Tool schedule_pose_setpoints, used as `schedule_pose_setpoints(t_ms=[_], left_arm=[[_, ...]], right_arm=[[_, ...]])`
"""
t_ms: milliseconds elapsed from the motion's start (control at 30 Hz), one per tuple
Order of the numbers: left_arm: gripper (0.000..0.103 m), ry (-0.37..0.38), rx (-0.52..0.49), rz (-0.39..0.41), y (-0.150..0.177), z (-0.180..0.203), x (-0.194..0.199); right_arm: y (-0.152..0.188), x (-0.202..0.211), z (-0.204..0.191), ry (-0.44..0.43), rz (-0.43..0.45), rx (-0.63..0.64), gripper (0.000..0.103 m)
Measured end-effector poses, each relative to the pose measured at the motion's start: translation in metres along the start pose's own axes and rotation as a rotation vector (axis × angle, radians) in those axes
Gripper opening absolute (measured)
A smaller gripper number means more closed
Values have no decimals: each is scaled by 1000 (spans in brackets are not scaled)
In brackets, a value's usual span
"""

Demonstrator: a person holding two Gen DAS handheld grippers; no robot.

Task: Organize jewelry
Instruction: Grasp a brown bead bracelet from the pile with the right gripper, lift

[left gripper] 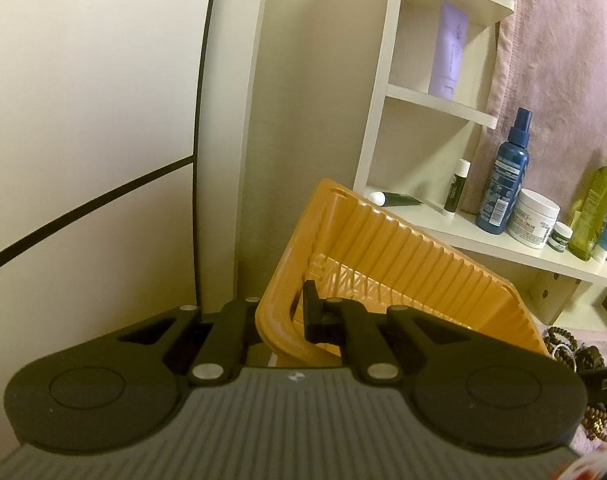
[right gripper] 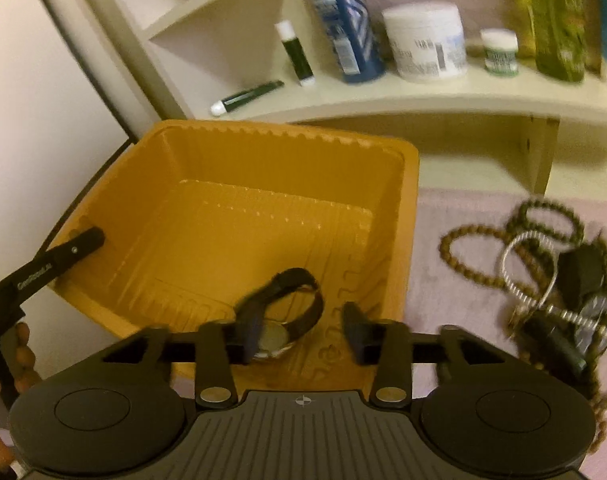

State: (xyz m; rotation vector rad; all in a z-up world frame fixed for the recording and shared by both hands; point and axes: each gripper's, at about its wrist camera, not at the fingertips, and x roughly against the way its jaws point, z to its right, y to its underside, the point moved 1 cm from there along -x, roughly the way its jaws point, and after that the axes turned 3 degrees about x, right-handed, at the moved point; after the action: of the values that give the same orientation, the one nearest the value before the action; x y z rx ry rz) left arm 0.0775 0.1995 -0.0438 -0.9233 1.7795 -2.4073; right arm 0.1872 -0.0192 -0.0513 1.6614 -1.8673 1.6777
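An orange ribbed plastic tray (right gripper: 207, 152) stands tilted on a pink cloth. My left gripper (left gripper: 281, 320) is shut on the tray's rim (left gripper: 275, 320) and holds that side up; its finger also shows in the right wrist view (right gripper: 79, 244). My right gripper (right gripper: 301, 334) is open over the tray's near edge. A wristwatch (right gripper: 283, 316) with a dark strap lies in the tray between its fingers, touching neither. A pile of brown bead strands, a silver bangle and dark watches (right gripper: 551, 264) lies on the cloth right of the tray.
A cream shelf unit (right gripper: 383, 96) stands behind the tray with a blue spray bottle (right gripper: 343, 20), a white jar (right gripper: 427, 40), a small jar, green bottles and lip balm sticks. A lilac tube (left gripper: 449, 48) stands on an upper shelf. A white wall panel is at the left.
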Motion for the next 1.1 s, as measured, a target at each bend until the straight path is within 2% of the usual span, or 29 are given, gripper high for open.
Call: schedule_pose_setpoints(t_ms=[267,467,667,867,1100], left_arm=[[7,-1,-3,0,0,0,1],[7,-1,-4,-2,0,-1,1],[7,-3,-3,-4,0,-1,1],[7,-9,-11,-8,1,-1,-1],[8,-19,-21,-12,1,0,-3]], right_arm=[[-4,26,0,-18,86,64,53],[3,60,26,-12,166,56,53],[23,93,67,51,193,-4,53],[54,125,108,138,184,-60,53],[77,136,140,218,154,-88,52]])
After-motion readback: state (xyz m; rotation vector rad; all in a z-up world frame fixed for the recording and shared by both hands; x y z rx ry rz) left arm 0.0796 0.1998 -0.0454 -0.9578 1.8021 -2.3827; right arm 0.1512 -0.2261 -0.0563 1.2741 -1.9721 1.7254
